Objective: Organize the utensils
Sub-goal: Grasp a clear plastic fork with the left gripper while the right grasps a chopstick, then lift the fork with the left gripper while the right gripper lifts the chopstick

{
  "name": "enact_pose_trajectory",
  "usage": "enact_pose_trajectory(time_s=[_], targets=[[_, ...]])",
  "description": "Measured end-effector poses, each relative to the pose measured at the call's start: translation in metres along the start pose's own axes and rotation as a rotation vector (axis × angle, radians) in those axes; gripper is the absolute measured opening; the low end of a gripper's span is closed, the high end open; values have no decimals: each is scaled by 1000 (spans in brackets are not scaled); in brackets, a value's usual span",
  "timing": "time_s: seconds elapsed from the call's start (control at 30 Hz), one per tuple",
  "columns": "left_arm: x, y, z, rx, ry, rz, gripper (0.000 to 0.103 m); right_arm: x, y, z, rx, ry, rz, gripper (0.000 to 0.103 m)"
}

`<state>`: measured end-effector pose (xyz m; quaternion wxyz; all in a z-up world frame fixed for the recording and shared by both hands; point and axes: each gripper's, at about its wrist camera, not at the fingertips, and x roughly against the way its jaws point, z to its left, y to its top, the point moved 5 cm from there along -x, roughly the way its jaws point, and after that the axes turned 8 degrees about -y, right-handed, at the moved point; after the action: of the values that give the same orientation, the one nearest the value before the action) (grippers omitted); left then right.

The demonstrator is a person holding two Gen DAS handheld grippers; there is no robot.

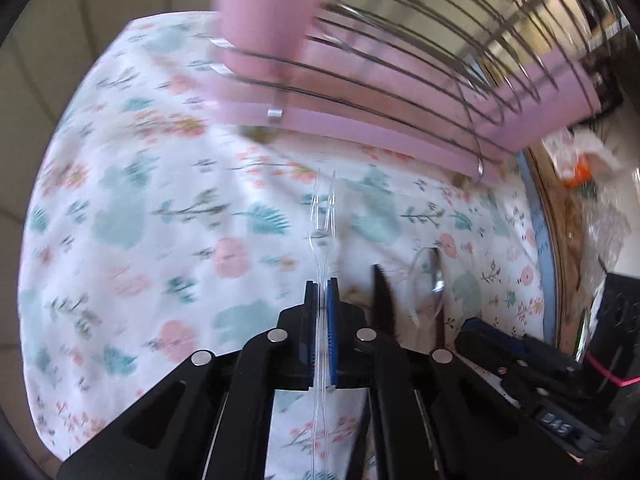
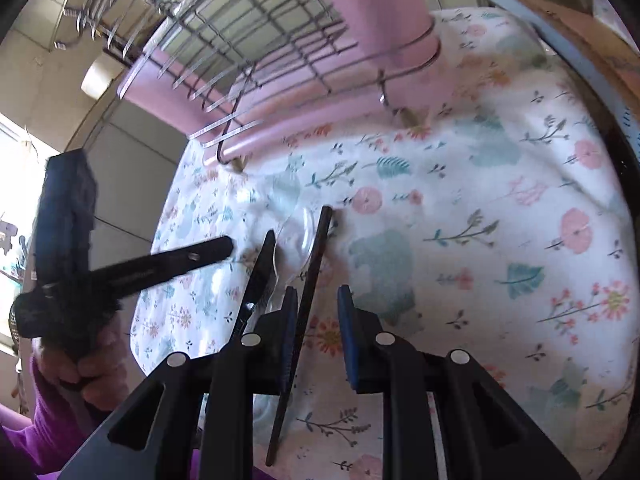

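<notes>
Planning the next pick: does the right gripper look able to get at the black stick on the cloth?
Probably yes: the right gripper is open, and the black stick already lies between its jaws, uncovered on the floral cloth.

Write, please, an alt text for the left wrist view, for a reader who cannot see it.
The left gripper has its jaws shut on a clear plastic fork, tines pointing forward over a floral tablecloth. Ahead stands a pink dish rack with wire bars; at the right lie a black knife and a clear spoon.
</notes>
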<state>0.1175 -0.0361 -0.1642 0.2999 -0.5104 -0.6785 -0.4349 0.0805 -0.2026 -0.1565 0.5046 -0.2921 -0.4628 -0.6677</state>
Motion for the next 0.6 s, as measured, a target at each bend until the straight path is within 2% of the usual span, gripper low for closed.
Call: enact_pose_trajectory(time_s=[0.13, 0.23, 0.33, 0.5, 0.6], targets=[[14, -6, 21, 56, 14, -17, 4, -13, -4, 9, 29, -46, 16, 20], [14, -10, 32, 74, 22, -1, 4, -17, -3, 14, 50, -79, 5, 9], [11, -10, 32, 74, 15, 10, 4, -16, -1, 9, 33, -91, 10, 6], [6, -6, 30, 56, 9, 65, 5, 0, 0, -13, -18, -131, -4, 6], [6, -3, 29, 19, 25, 101, 10, 4, -6, -25, -32, -129, 22, 8]])
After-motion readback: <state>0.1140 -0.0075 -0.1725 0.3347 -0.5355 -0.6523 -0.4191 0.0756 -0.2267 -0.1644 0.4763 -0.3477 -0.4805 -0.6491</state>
